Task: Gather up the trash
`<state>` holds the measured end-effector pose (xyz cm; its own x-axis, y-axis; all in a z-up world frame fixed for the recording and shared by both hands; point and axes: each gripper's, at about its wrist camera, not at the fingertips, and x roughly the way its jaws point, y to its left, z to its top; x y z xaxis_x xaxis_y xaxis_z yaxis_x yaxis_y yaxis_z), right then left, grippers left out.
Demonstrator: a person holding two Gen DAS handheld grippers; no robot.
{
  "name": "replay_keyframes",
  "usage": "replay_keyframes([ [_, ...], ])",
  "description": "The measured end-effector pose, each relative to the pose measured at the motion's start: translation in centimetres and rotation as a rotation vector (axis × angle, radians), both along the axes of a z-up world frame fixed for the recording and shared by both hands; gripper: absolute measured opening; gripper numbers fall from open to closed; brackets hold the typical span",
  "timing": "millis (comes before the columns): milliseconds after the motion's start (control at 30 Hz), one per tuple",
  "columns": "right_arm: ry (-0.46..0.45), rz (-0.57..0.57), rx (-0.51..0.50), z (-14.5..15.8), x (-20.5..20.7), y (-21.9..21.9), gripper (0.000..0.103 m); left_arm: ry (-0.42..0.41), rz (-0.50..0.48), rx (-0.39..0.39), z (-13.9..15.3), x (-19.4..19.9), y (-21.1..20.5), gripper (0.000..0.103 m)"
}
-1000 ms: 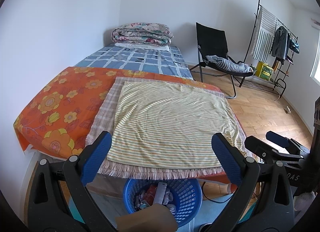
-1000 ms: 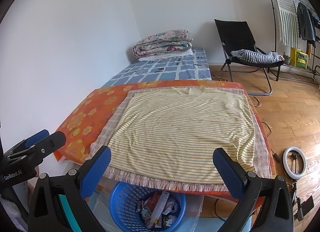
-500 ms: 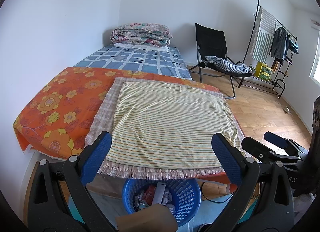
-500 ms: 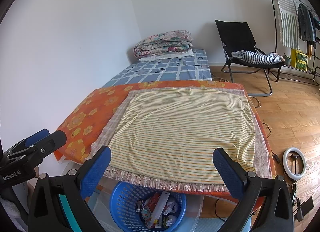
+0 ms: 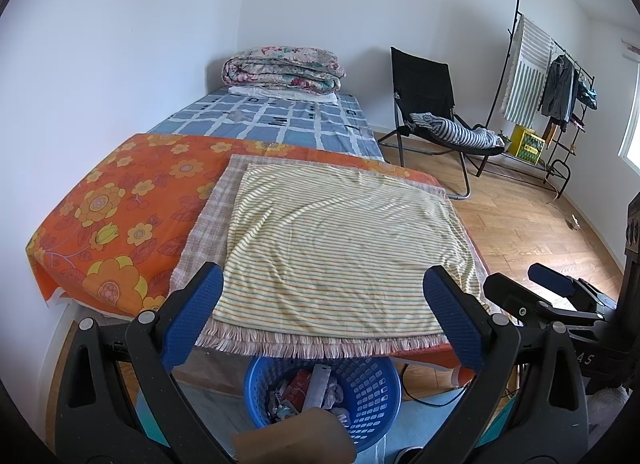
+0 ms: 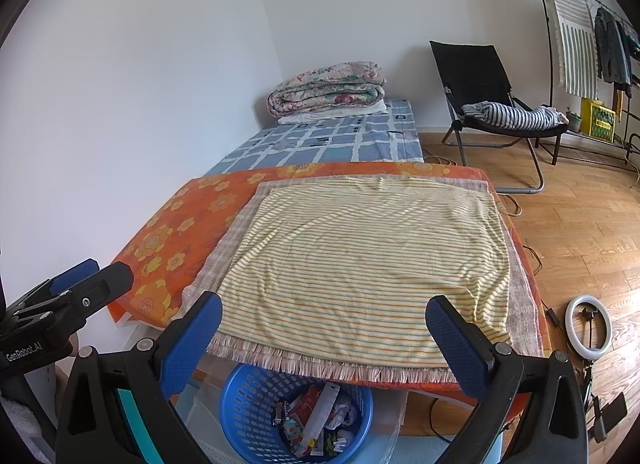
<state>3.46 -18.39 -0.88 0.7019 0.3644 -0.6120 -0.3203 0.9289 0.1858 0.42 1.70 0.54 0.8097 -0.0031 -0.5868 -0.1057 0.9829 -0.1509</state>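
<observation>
A blue plastic basket (image 5: 372, 388) (image 6: 248, 396) stands on the floor just under the front edge of the table and holds several wrappers and bits of trash (image 6: 316, 416). My left gripper (image 5: 320, 316) is open and empty, above the basket and in front of the striped cloth (image 5: 344, 240). My right gripper (image 6: 324, 324) is open and empty, held the same way. Each gripper shows at the side of the other's view: the right one (image 5: 548, 296), the left one (image 6: 76, 292). No loose trash shows on the cloth.
The table bears an orange flowered cover (image 5: 112, 207) under a checked cloth and the striped cloth (image 6: 360, 256). A bed with a folded quilt (image 5: 284, 69) lies behind. A black chair (image 5: 432, 103), a clothes rack (image 5: 560, 75) and a ring light (image 6: 590, 328) stand on the wooden floor at right.
Both grippers have stayed open and almost still. The views have shifted only very slightly.
</observation>
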Motion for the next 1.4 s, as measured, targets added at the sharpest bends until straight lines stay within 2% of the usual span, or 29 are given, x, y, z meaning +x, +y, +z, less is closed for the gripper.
replay_keyframes([
  [967,0.008,0.006,-0.002,-0.09,0.10,0.00,0.103,0.003,0.000,-0.003,-0.02,0.04,0.24,0.102],
  [1400,0.023,0.009,-0.006,-0.75,0.49,-0.04,0.103,0.037,0.031,-0.022,-0.84,0.24,0.07,0.102],
])
